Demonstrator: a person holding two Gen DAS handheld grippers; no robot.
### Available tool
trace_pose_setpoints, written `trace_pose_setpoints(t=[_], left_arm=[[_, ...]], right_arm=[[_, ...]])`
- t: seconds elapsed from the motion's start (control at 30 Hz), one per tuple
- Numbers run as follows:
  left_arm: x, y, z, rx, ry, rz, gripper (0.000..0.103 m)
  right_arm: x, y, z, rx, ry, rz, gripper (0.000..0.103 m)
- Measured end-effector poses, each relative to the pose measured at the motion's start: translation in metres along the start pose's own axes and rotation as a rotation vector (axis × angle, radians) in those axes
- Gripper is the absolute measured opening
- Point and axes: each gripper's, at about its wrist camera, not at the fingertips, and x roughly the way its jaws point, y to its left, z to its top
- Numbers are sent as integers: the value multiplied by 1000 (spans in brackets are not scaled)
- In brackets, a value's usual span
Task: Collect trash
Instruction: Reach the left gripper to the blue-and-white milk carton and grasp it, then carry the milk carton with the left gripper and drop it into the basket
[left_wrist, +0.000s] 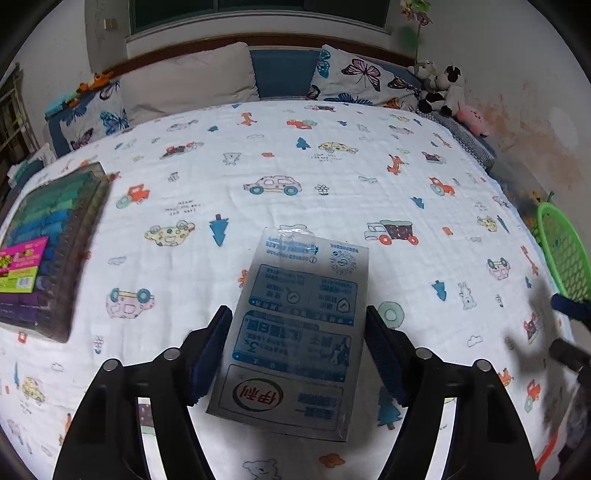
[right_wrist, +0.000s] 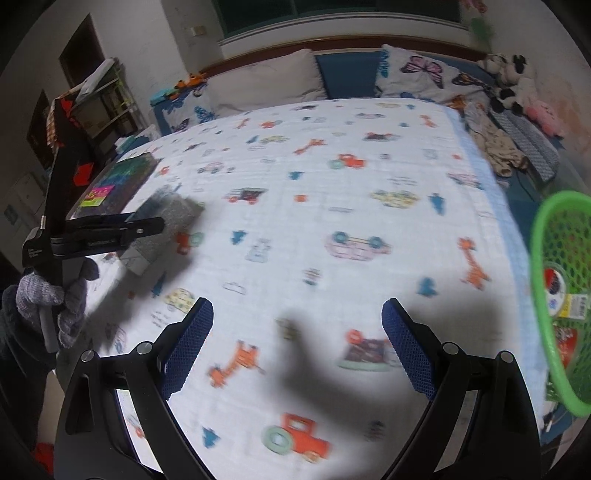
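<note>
A flattened grey milk carton (left_wrist: 295, 369) with blue print sits between the blue pads of my left gripper (left_wrist: 295, 310), low over the patterned bed sheet (left_wrist: 332, 177). Both pads lie against the carton's long edges, so the gripper is shut on it. In the right wrist view the left gripper (right_wrist: 147, 223) shows at the far left in a gloved hand (right_wrist: 55, 302), with the blurred carton (right_wrist: 166, 210) at its tip. My right gripper (right_wrist: 297, 302) stands open above the sheet with nothing between its pads. A green mesh basket (right_wrist: 539, 258) with wrappers in it sits at the bed's right edge.
A dark tray of coloured rolls (left_wrist: 44, 251) lies at the bed's left edge. Pillows (left_wrist: 192, 81) and plush toys (left_wrist: 443, 88) line the headboard. Crumpled clothes (right_wrist: 498, 147) lie at the far right. The green basket (left_wrist: 561, 254) is right of the carton.
</note>
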Motion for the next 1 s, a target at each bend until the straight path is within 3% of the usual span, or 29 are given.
trace_pose_setpoints(t=[0.23, 0.43, 0.7, 1.0], left_arm=[[-1, -4, 0, -6, -7, -2, 67], [-10, -13, 0, -9, -23, -49, 67], [-22, -48, 7, 29, -34, -123, 67], [-28, -138, 22, 146, -38, -247, 67]], right_arm=[[16, 32, 7, -56, 3, 25, 89], [18, 34, 6, -49, 5, 29, 81], [-3, 5, -7, -14, -10, -7, 77], [-58, -57, -24, 86, -83, -109, 77]])
